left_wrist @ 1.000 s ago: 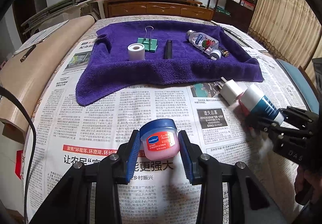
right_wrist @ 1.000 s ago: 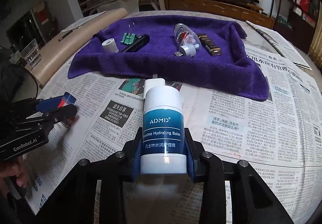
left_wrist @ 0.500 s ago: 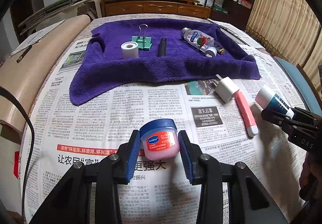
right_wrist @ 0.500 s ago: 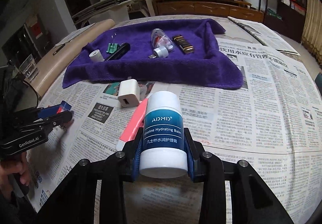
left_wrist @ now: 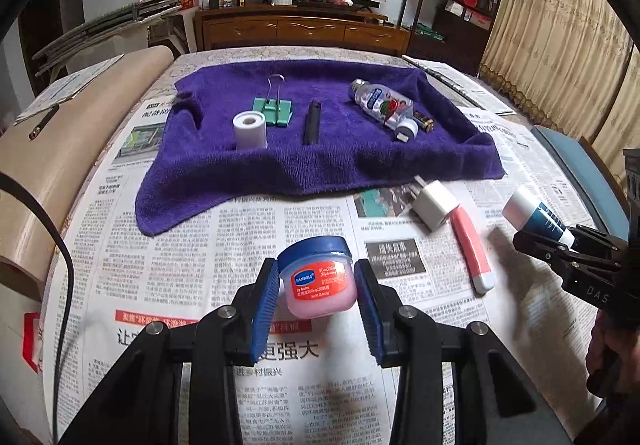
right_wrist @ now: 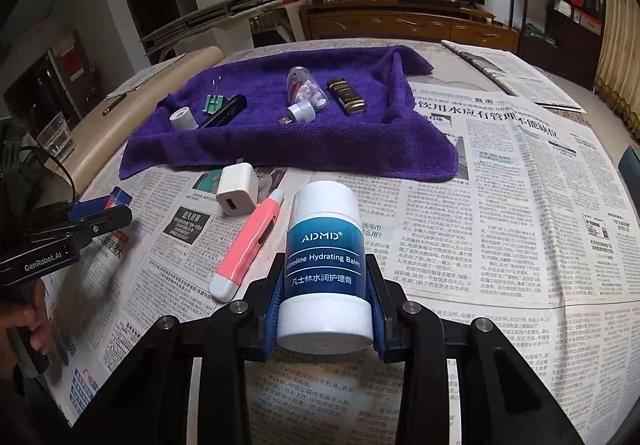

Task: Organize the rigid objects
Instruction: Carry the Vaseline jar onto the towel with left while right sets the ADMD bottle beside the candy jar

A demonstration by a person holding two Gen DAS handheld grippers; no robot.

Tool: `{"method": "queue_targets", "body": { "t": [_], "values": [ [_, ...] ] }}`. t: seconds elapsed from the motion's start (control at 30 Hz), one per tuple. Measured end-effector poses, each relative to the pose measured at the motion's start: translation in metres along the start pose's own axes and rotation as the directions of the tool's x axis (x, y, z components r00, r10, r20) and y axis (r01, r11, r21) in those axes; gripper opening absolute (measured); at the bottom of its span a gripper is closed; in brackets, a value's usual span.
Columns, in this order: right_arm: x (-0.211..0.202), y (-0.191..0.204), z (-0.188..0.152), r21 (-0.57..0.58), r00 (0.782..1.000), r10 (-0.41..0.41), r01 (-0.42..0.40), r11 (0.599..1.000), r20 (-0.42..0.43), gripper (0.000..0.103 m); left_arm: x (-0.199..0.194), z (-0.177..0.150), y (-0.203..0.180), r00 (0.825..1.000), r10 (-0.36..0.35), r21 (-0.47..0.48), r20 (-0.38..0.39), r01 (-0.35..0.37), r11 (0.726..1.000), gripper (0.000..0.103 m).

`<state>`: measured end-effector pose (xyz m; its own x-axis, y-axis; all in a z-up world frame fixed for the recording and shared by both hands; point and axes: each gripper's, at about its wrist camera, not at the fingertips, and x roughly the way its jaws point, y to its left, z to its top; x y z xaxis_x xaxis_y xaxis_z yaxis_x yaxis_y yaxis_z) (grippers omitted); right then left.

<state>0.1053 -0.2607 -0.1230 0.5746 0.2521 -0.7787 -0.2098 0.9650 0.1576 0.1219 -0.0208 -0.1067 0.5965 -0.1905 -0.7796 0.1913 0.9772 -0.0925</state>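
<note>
My left gripper (left_wrist: pixel 316 285) is shut on a pink lip-balm jar with a blue lid (left_wrist: pixel 317 281), held above the newspaper. My right gripper (right_wrist: pixel 324 297) is shut on a white and blue balm stick (right_wrist: pixel 325 265), held above the table; the stick also shows in the left wrist view (left_wrist: pixel 536 215). A white charger plug (left_wrist: pixel 434 205) and a pink and white tube (left_wrist: pixel 472 249) lie on the newspaper in front of a purple towel (left_wrist: pixel 320 161). The towel holds a white roll (left_wrist: pixel 250 129), a green binder clip (left_wrist: pixel 274 109), a black stick (left_wrist: pixel 312 121), a clear pill bottle (left_wrist: pixel 382 105) and a dark lighter (right_wrist: pixel 346 95).
Newspaper (right_wrist: pixel 520 205) covers the whole table. A beige rolled edge (left_wrist: pixel 60 133) runs along the left side. A glass (right_wrist: pixel 56 137) stands at the far left in the right wrist view. A wooden sideboard (left_wrist: pixel 300 29) and shelves stand behind the table.
My right gripper has lifted the balm stick off the newspaper and drawn it back to the right, uncovering the pink tube. My left gripper has risen slightly with the jar.
</note>
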Motion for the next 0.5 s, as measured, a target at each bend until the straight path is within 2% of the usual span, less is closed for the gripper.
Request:
{"method": "queue_targets", "body": {
  "t": [0.5],
  "values": [
    [0.002,-0.008,0.042,0.007,1.0,0.021,-0.021,1.0,0.006,0.036,-0.007,0.052,0.011,0.998,0.012,0.004,0.057,-0.012,1.0,0.037]
  ]
}}
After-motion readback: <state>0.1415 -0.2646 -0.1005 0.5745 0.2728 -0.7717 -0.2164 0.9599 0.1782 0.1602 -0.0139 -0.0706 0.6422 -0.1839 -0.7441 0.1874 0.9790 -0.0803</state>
